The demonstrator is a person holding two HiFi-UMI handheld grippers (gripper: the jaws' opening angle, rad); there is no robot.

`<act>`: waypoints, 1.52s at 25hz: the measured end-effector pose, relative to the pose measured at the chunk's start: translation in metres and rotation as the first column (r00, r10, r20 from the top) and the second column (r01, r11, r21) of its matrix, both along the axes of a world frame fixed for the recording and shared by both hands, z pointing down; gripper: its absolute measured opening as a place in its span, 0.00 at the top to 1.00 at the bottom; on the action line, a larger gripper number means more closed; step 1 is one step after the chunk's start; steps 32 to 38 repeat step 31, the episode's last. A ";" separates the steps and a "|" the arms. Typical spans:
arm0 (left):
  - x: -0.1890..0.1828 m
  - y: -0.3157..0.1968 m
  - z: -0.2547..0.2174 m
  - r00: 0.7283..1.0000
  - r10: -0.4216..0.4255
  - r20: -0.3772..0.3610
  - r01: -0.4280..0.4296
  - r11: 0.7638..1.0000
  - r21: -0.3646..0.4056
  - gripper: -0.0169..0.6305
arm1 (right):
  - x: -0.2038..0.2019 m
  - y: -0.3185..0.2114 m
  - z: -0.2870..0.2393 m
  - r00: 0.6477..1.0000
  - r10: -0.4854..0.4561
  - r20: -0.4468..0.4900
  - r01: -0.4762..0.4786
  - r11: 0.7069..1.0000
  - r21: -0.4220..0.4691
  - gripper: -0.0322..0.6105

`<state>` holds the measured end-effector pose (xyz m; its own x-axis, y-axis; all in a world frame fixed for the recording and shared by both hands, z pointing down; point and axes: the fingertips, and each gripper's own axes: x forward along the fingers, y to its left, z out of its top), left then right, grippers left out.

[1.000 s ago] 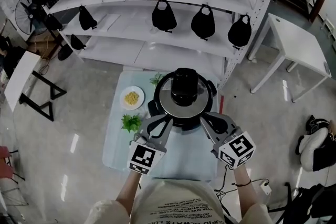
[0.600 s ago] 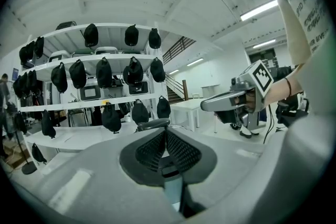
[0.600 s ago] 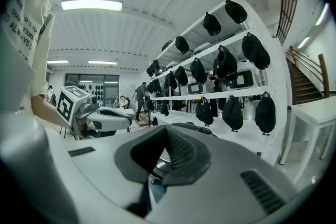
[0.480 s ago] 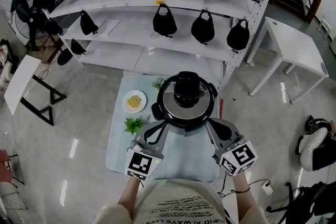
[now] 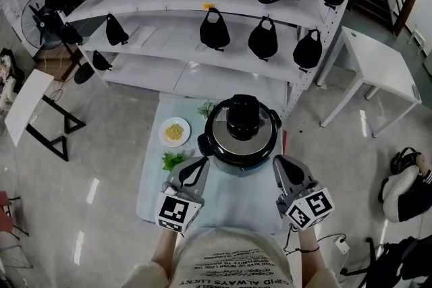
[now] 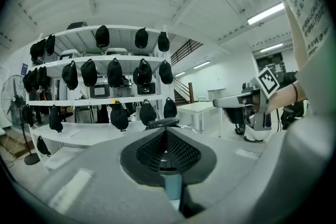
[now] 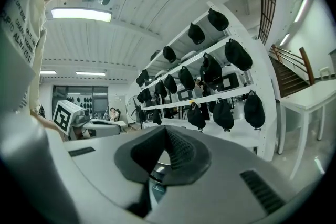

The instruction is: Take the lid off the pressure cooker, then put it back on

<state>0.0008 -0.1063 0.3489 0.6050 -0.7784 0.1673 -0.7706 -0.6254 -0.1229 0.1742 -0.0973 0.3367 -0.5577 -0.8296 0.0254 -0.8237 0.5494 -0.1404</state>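
The pressure cooker (image 5: 241,133) stands on a small pale blue table (image 5: 216,209), and its steel lid with a black knob (image 5: 243,115) is on it. My left gripper (image 5: 201,161) is shut and empty, just short of the cooker's near left edge. My right gripper (image 5: 279,161) is shut and empty too, off the near right edge. Neither touches the cooker. In the left gripper view the pads (image 6: 178,150) meet, with the lid knob (image 6: 163,123) showing just past them. In the right gripper view the pads (image 7: 181,152) are pressed together with nothing between.
A white plate (image 5: 166,139) of yellow food and a bunch of green leaves (image 5: 171,160) lie left of the cooker; more leaves (image 5: 204,108) lie behind it. White shelves (image 5: 202,54) hung with black bags stand beyond. A white table (image 5: 378,71) is at the right.
Both grippers have drawn back from the cooker's sides toward the person. The lid has stayed on the cooker.
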 end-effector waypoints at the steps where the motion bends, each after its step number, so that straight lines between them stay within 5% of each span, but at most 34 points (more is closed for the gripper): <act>1: -0.002 0.000 0.000 1.000 -0.004 -0.003 0.004 1.000 0.000 0.93 | 0.002 0.001 0.001 1.000 0.008 0.004 -0.008 1.000 -0.001 0.94; 38: -0.003 -0.001 0.011 0.999 -0.035 0.020 0.035 0.999 -0.017 0.93 | 0.015 0.001 0.019 0.999 0.039 0.001 -0.039 0.999 -0.017 0.94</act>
